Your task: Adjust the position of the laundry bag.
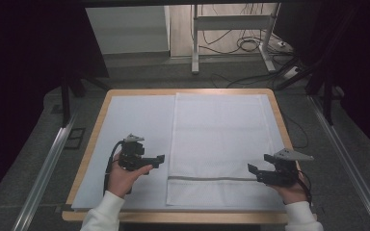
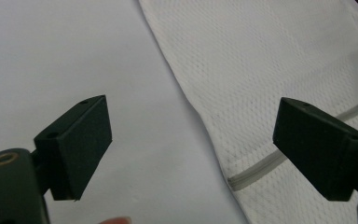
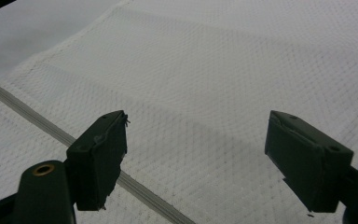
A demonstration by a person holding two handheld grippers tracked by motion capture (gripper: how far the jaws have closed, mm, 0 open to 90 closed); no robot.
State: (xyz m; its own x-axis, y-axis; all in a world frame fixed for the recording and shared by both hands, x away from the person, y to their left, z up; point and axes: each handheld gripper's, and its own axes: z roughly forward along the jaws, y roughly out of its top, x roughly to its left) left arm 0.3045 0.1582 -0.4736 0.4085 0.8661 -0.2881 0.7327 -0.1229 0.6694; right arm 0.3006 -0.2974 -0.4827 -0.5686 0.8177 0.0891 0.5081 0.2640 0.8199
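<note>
A white mesh laundry bag [image 1: 219, 144] lies flat on the right half of the table's pale sheet [image 1: 130, 130], its long sides running away from the person and a grey zipper [image 1: 212, 178] crossing it close to the near end. Everything else sits around that bag. The left gripper [image 1: 160, 159] hovers just off the bag's left edge, a little beyond the zipper line, with its jaws spread wide and empty; in the left gripper view the bag's hem [image 2: 186, 100] runs between them. The right gripper [image 1: 251, 169] hangs over the bag's right edge, about level with the zipper, jaws likewise wide apart and holding nothing, mesh and zipper [image 3: 51, 126] showing beneath in its own view.

To my eye this is the approach, before any grasp: both tools are lined up on opposite sides of the bag, probably to fold it or work the zipper. The next move calls for lowering each gripper until one jaw slips under the thin edge, then closing without bunching the cloth.

I cannot make out a zipper pull anywhere, nor how high the jaws sit above the fabric. The wooden table [image 1: 96, 144] rim peeks out past the sheet.
</note>
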